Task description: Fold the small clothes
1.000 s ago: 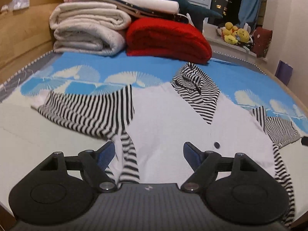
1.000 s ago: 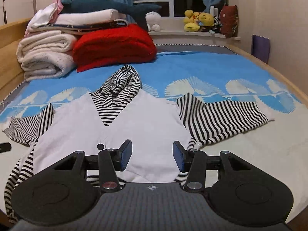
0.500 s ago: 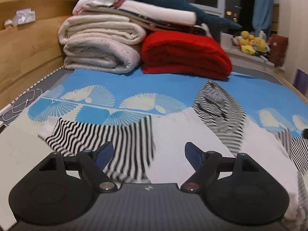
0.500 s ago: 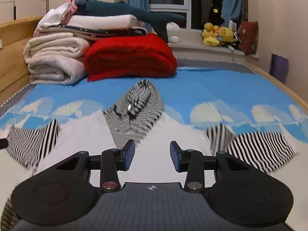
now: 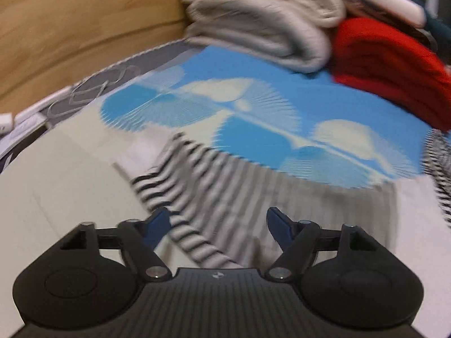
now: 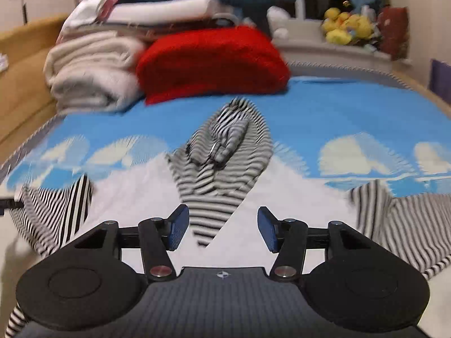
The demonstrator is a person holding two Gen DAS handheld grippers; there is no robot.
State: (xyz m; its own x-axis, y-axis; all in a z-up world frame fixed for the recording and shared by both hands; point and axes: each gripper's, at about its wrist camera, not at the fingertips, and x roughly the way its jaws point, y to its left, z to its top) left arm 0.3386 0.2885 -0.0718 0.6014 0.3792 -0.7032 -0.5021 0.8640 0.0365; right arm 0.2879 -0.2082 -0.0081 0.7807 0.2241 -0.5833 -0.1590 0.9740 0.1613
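As both hands swing apart, the left claw (image 5: 218,222), narrowing but empty, nears the bed's left-edge sleeve (image 5: 180,197); the right claw (image 6: 222,225), widening, empty, hovers over the hoodie (image 6: 225,169).

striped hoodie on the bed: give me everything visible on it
The hoodie looks like soft knit: white body, black-and-white striped hood and sleeves. It lies flat and unfolded on the blue patterned bedspread, hood pointing toward the red blanket, sleeves spread out to either side. The left sleeve runs between the open jaws of the left gripper; blur hides any contact. Nothing grips it.
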